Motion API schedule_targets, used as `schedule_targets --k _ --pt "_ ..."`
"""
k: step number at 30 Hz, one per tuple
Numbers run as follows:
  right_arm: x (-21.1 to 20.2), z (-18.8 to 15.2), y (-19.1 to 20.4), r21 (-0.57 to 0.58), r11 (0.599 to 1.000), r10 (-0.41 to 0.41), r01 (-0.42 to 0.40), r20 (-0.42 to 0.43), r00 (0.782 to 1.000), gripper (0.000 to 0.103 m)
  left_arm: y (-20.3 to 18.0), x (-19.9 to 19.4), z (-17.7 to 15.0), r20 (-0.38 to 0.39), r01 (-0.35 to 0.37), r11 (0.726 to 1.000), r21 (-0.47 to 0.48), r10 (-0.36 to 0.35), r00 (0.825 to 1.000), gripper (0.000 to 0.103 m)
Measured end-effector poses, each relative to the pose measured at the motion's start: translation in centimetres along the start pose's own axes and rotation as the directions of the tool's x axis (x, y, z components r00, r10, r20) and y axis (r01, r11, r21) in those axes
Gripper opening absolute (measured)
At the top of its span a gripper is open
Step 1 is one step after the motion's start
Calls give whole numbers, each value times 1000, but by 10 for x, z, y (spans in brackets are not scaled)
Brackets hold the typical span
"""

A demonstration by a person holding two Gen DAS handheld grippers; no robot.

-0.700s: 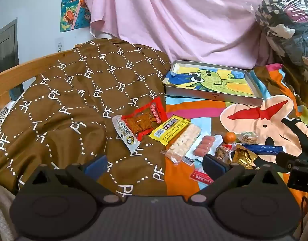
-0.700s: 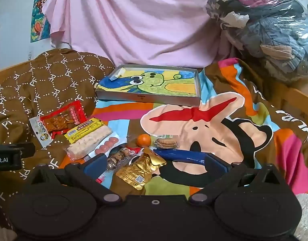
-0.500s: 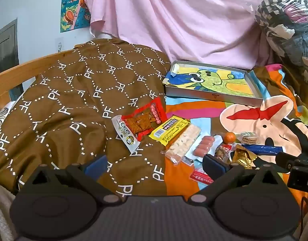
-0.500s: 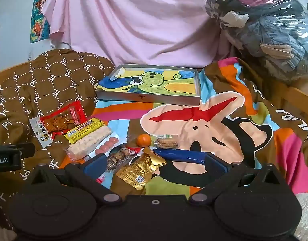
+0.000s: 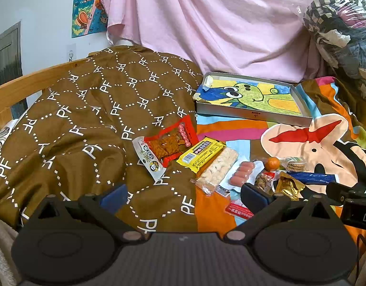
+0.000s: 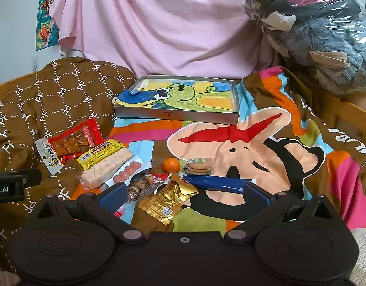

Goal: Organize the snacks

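Snacks lie in a loose row on the bed: a red packet (image 5: 174, 140), a yellow bar (image 5: 201, 154), a pale rice bar (image 5: 217, 169), pink sausages (image 5: 241, 175), an orange (image 6: 171, 165), wrapped biscuits (image 6: 197, 166), a blue stick pack (image 6: 215, 184) and a gold pouch (image 6: 167, 198). A shallow grey tray (image 6: 175, 115) with a green cartoon lining sits behind them. My left gripper (image 5: 183, 194) is open, low over the brown quilt, near the row's left end. My right gripper (image 6: 183, 194) is open, with the gold pouch between its fingers' line of sight.
A brown patterned quilt (image 5: 87, 109) bulges on the left beside a wooden bed rail (image 5: 20, 88). A cartoon blanket (image 6: 254, 147) covers the right side. A pink sheet (image 6: 159, 23) hangs behind, and a plastic bag of clothes (image 6: 314, 31) is piled at the right.
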State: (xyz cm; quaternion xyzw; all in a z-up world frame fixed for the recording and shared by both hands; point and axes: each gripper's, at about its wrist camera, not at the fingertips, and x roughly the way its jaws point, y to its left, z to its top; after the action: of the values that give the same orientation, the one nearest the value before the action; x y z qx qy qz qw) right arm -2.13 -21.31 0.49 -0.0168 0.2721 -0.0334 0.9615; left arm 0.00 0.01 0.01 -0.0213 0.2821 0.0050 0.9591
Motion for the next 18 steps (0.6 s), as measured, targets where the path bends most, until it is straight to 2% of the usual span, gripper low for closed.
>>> schedule_targets --k 18 --pt "1 0 0 4 1000 2 -2 -4 1000 102 0 0 0 1 1 1000 -1 -1 1000 103"
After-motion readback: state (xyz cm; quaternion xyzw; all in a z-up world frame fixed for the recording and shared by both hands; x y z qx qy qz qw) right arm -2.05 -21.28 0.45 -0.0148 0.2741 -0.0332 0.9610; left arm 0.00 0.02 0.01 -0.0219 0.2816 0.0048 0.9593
